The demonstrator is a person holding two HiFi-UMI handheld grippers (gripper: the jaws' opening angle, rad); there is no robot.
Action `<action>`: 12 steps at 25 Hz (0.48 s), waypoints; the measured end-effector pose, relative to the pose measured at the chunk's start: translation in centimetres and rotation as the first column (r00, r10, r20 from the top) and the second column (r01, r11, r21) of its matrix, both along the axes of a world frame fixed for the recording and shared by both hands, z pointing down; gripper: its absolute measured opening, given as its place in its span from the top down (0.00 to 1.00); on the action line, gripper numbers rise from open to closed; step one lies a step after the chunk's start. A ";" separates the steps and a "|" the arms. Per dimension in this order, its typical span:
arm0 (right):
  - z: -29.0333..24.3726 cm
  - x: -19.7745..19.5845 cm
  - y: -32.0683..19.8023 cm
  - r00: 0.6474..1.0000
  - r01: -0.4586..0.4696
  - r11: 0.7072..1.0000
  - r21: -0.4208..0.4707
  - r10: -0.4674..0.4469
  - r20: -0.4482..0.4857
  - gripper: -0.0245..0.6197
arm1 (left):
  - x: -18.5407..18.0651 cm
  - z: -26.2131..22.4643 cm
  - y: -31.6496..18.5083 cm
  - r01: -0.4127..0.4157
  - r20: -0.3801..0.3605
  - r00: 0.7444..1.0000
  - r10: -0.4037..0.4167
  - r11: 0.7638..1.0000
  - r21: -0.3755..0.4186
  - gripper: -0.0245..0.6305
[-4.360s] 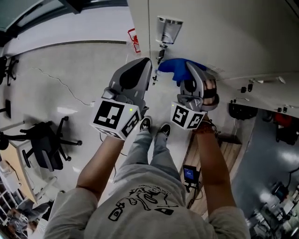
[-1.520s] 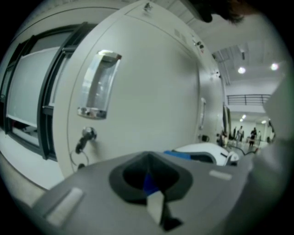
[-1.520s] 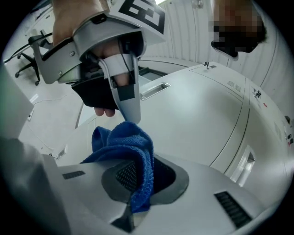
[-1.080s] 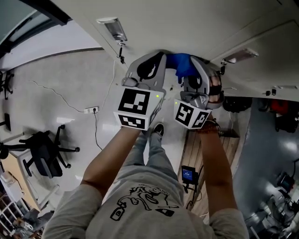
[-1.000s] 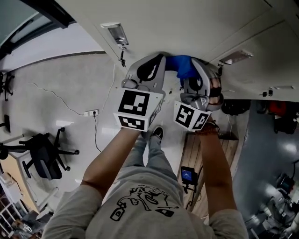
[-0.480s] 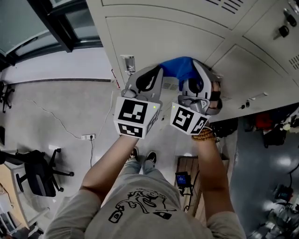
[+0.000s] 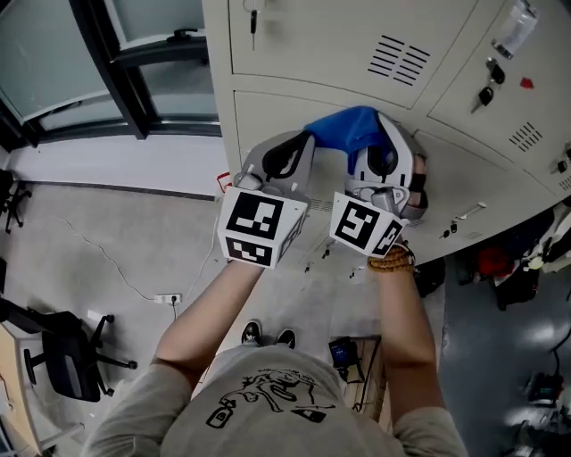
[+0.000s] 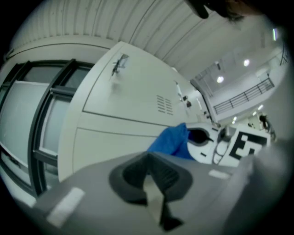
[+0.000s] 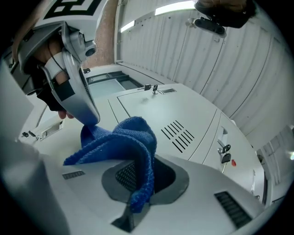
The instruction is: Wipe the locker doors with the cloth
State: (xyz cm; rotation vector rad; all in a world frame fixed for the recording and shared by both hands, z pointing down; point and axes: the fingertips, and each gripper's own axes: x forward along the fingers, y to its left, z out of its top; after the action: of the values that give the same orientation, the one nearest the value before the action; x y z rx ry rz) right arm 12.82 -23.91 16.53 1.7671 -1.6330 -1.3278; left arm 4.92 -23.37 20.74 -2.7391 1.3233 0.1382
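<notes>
Right gripper [image 9: 137,186] pinched tight on a blue knitted cloth [image 9: 120,137], one fold caught between the dark pads and the rest bunched loose beyond the jaw tips. Held out toward a pale grey locker door [image 7: 268,116], cloth close up against its panel, actual contact not to be made out. Left gripper [image 8: 154,181] just beside it on the left, jaws pressed together with nothing between them, tip meeting the near edge of the cloth in the right gripper view. Both marker cubes turned back toward the head camera, side by side, forearms [image 7: 205,312] behind them and a beaded bracelet [image 7: 393,259] on the right wrist. Above the cloth in the head view, a second door [image 7: 339,45] with a block of vent slots [image 7: 399,61], and a key [image 7: 252,18] hanging in the lock near its upper left corner. To the right, another door with keys [image 7: 486,94] dangling from its lock and a small red mark [image 7: 526,83] close by. Left of the lockers, a dark-framed window [image 7: 98,54]. Far below, pale floor [image 7: 107,196], a thin cable [image 7: 107,259] running across it to a socket block, a black office chair [image 7: 62,357] at the lower left, and the person's shoes [image 7: 265,336] under the arms.
</notes>
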 end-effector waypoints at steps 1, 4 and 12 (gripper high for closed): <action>-0.2 0.0 0.0 1.000 0.005 1.000 -0.009 -0.005 0.015 0.92 | 0.0 -0.3 0.1 -0.002 0.001 1.000 0.002 1.000 0.003 0.96; 0.1 0.1 0.3 0.990 0.059 0.995 -0.082 -0.048 0.132 0.92 | 0.0 -0.2 0.4 -0.012 0.010 1.000 0.012 1.000 0.000 0.96; 6.1 -1.0 6.3 0.728 0.430 0.862 -0.269 -0.155 0.668 0.92 | -1.4 4.5 4.3 -0.036 0.026 0.999 0.039 0.994 -0.100 0.96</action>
State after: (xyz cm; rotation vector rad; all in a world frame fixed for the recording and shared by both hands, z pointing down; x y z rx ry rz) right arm 11.82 -17.57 22.61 1.8215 -2.4326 -0.4017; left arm 3.53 -19.05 25.22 -2.8376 1.3069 0.0382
